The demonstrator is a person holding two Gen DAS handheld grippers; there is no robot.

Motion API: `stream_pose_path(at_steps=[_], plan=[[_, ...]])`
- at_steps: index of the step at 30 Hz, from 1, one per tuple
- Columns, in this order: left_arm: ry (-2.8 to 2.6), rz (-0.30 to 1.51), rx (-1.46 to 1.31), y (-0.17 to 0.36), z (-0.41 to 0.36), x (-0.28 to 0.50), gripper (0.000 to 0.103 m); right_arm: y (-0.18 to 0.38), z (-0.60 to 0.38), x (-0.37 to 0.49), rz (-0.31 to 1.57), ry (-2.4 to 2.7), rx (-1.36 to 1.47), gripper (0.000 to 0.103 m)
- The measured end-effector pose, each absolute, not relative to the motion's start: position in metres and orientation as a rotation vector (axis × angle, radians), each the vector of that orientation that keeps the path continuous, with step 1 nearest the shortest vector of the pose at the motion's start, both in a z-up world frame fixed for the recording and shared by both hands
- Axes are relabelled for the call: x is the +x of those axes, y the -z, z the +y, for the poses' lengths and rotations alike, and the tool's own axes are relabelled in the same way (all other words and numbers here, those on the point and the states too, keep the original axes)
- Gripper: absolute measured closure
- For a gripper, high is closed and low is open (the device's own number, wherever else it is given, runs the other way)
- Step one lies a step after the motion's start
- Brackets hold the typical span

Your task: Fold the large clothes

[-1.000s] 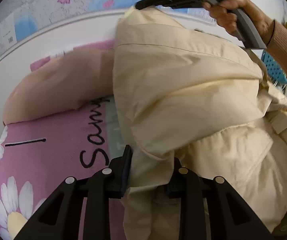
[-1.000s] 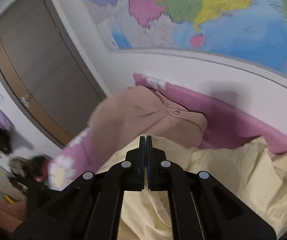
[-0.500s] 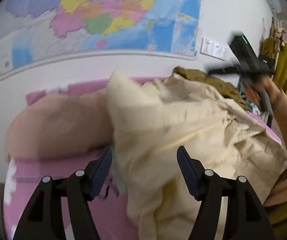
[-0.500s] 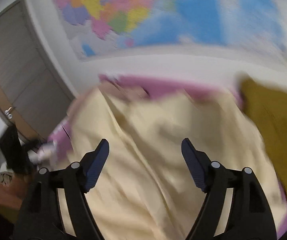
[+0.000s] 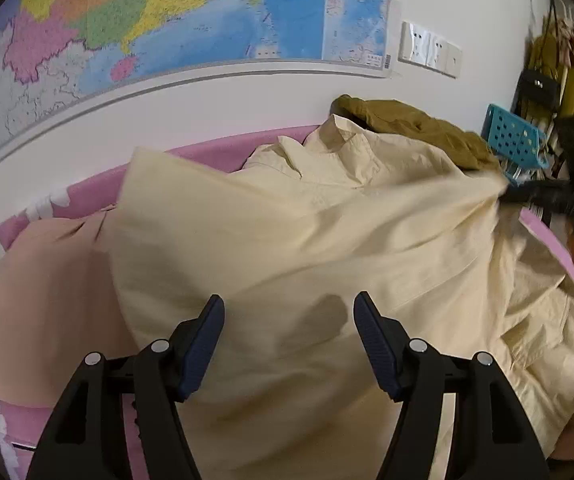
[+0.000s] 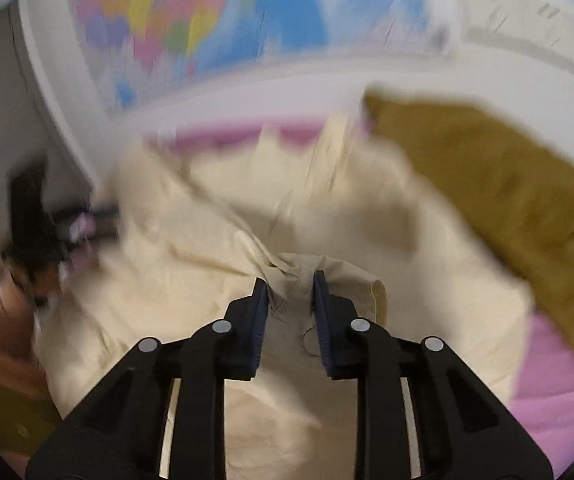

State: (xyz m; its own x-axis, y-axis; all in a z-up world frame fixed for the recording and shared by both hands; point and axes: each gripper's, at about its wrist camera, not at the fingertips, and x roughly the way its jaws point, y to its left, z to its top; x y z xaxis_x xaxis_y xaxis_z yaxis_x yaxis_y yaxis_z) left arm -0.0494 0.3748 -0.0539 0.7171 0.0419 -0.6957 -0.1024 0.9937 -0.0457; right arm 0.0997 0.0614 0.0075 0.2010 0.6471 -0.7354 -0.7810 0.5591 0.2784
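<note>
Change: we dropped both grips, our left tongs (image 5: 289,336) now gape | right tongs (image 6: 287,304) re-pinching a bunch of cream jacket (image 5: 307,240) | jacket heaped on pink bed (image 5: 223,154), fold pending

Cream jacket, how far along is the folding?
Early stage. The cream jacket lies rumpled on the pink bedspread, nothing neatly folded. The right gripper pinches a bunch of it; the left gripper hovers open. All folds remain.
</note>
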Motion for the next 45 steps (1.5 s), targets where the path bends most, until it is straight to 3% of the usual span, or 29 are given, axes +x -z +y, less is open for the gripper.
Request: stream_pose_path(at_steps=[3,7,10,12,18,21,26,34,41,45], plan=[[-0.114,0.773,-0.075,0.058,0.379,-0.04,0.038,-0.015,0.06,0.106,0.916,-0.964,-0.213,0.075],[-0.218,0.878,0.004,0.085,0.382,-0.018,0.038,0.037,0.063,0.107,1.077,-0.905,-0.296,0.074],[-0.263,0.917,0.086,0.1,0.377,-0.01,0.037,0.051,0.061,0.1,1.079,-0.872,-0.317,0.067],[-0.278,0.919,0.105,0.095,0.375,-0.013,0.038,0.034,0.054,0.095,1.023,-0.829,-0.289,0.051],[-0.131,0.806,0.03,0.056,0.362,-0.05,0.038,-0.008,0.044,0.058,0.905,-0.994,-0.255,0.053],[-0.039,0.796,0.073,0.054,0.342,-0.055,0.035,0.011,0.061,0.053,0.966,-1.014,-0.31,0.055],[-0.097,0.959,0.103,0.092,0.337,-0.022,0.033,0.059,0.073,0.079,1.083,-0.914,-0.358,0.06],[-0.134,0.866,0.055,0.069,0.342,-0.059,0.032,0.016,0.036,0.044,1.004,-1.04,-0.277,0.055],[-0.148,0.894,0.103,0.087,0.322,-0.085,0.029,0.056,0.049,0.02,1.077,-0.976,-0.414,0.057],[-0.152,0.821,-0.046,0.074,0.341,-0.113,0.028,0.039,0.033,0.02,1.053,-0.973,-0.326,0.053]])
